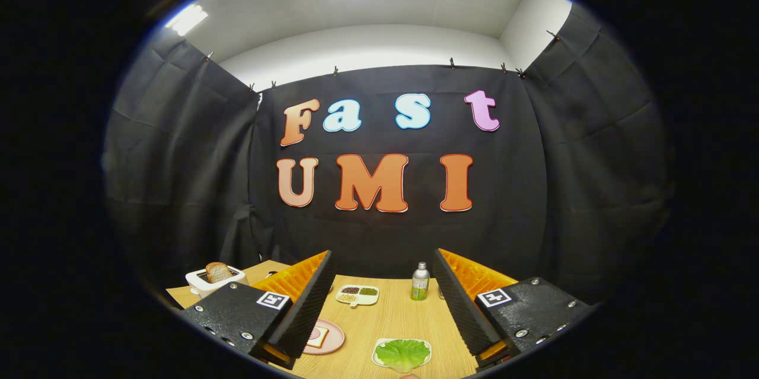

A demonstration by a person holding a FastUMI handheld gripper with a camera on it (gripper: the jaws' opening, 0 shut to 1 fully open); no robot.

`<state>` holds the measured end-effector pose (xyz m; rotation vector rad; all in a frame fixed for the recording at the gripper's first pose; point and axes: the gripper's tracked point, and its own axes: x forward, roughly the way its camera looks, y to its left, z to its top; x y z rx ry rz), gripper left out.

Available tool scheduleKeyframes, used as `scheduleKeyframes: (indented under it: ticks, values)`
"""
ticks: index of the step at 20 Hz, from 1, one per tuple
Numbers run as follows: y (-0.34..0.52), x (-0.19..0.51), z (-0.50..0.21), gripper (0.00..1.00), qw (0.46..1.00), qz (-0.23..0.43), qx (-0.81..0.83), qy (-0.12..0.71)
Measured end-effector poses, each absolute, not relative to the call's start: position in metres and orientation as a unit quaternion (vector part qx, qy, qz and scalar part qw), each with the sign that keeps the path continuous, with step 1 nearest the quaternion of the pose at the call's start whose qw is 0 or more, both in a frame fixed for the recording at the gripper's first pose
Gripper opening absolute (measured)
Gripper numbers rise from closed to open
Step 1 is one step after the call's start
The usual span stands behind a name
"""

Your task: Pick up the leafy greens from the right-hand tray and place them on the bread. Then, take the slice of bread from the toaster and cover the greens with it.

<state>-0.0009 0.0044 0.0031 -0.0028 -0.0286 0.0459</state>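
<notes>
While the tool [384, 302] gapes empty, greens [402, 352] fill their tray [379, 360] and bread [219, 272] stands in the toaster [201, 282].

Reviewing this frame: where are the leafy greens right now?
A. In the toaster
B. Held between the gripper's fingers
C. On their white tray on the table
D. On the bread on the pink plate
C: the leafy greens lie on the white tray between the open gripper fingers, untouched.
</notes>
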Motion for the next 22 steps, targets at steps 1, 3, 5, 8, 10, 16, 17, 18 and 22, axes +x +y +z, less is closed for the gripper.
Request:
scheduleKeyframes:
  ticks: [1,3,5,8,10,16,17,18,22]
  values:
    - [0.004,-0.001,0.004,0.99,1.000,0.022,-0.004,-0.015]
    - [0.006,-0.001,0.004,0.99,1.000,0.024,-0.005,-0.016]
    - [0.008,-0.001,0.004,0.99,0.999,0.028,-0.006,-0.017]
    - [0.011,0.003,-0.001,0.99,0.999,0.035,-0.008,-0.013]
    - [0.008,0.008,-0.011,0.99,0.999,0.039,-0.010,0.000]
    - [0.009,0.020,-0.018,0.99,0.998,0.056,-0.006,-0.001]
    - [0.009,0.023,-0.021,0.99,0.998,0.058,-0.009,0.005]
    - [0.008,0.026,-0.026,0.99,0.998,0.061,-0.014,0.013]
    - [0.004,0.041,-0.061,0.99,0.994,0.075,-0.031,0.071]
